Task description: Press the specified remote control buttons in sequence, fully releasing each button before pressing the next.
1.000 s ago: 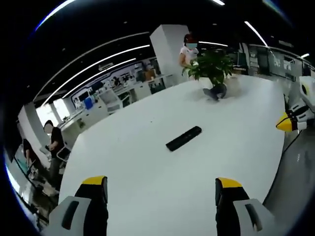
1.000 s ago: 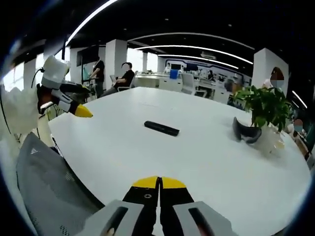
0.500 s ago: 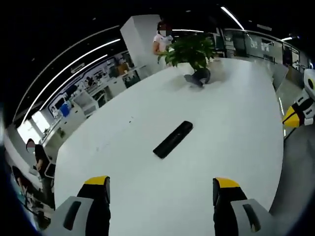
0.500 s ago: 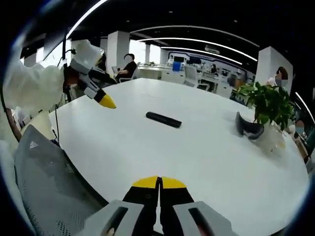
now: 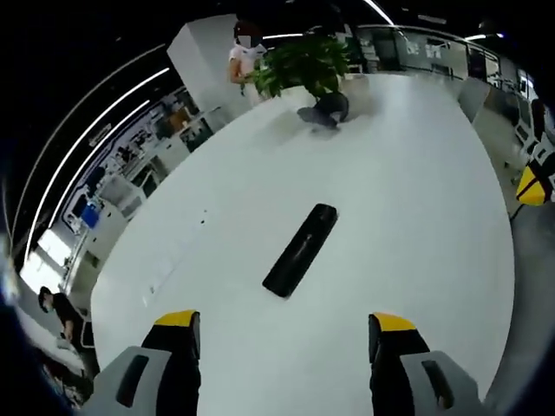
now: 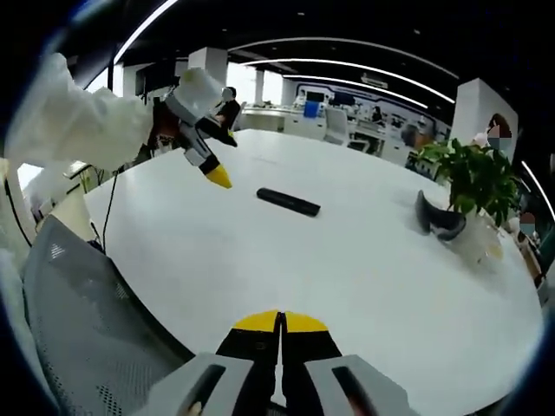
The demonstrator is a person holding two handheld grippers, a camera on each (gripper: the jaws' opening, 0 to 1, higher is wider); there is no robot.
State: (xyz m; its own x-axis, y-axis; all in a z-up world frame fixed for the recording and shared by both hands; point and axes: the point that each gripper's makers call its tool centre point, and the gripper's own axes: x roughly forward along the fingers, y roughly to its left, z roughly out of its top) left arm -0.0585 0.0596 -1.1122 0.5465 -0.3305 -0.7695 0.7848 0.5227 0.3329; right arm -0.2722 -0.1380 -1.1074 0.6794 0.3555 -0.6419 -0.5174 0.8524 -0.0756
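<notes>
The left gripper (image 5: 282, 334) is closer to the remote (image 5: 301, 250) now than it was a second ago. In the left gripper view the remote looks bigger and sits just above the middle, lying slanted from 7 o'clock up to 1 o'clock. The left jaws are spread wide apart with nothing between them. They hang over the white table (image 5: 416, 199) and do not touch the remote yet.

In the right gripper view the left gripper (image 6: 217, 176) shows at 10 o'clock, held by an arm in a white sleeve (image 6: 82, 130). A second ago it was out at the table's edge. Now its yellow tip is over the table, just beside the near end of the remote (image 6: 288, 202), which lies flat a little above the middle of that view.

The right gripper (image 6: 281, 322) sits at 6 o'clock in its own view and has not moved. Its jaws are pressed together, holding nothing.

A plant (image 6: 473, 182) stands at 2 o'clock in the right gripper view, well apart from the remote. A dark curved thing (image 6: 435, 223) lies by it.

I think no button is pressed yet. The left gripper is only reaching in. It looks like the first press is about to come. The remote is easy to see in both views, which is good for the task.
</notes>
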